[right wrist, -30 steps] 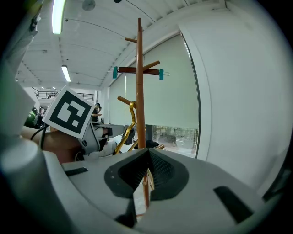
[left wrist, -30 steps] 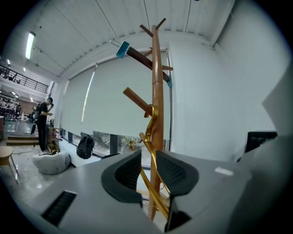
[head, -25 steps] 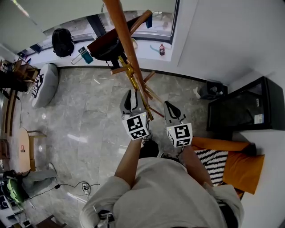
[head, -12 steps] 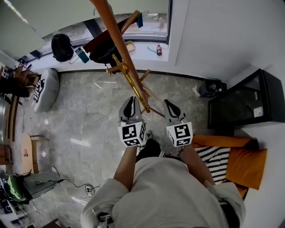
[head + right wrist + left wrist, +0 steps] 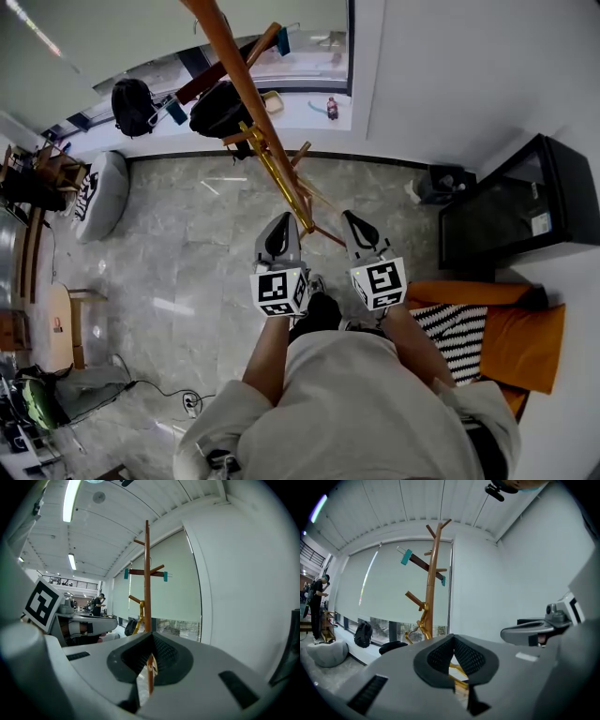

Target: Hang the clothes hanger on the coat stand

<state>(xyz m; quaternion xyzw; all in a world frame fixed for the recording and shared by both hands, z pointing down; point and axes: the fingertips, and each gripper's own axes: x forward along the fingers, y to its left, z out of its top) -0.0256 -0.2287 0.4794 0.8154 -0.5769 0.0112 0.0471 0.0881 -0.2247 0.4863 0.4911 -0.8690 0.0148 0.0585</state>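
With both hand-held grippers, left [image 5: 280, 225] and right [image 5: 356, 225], closed empty, we find the clothes hanger [image 5: 423, 566] hung on the coat stand [image 5: 431, 592]: ahead, above, bar crosswise, likely nearer the left.

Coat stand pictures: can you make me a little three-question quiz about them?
1. True or false: the left gripper holds the clothes hanger.
2. What colour are the hanger's two ends? A red, B teal, C yellow.
3. Fill in: the left gripper and the right gripper, pointing toward the coat stand, are both ____ (open or shut).

Key: 1 false; 2 B; 3 shut.
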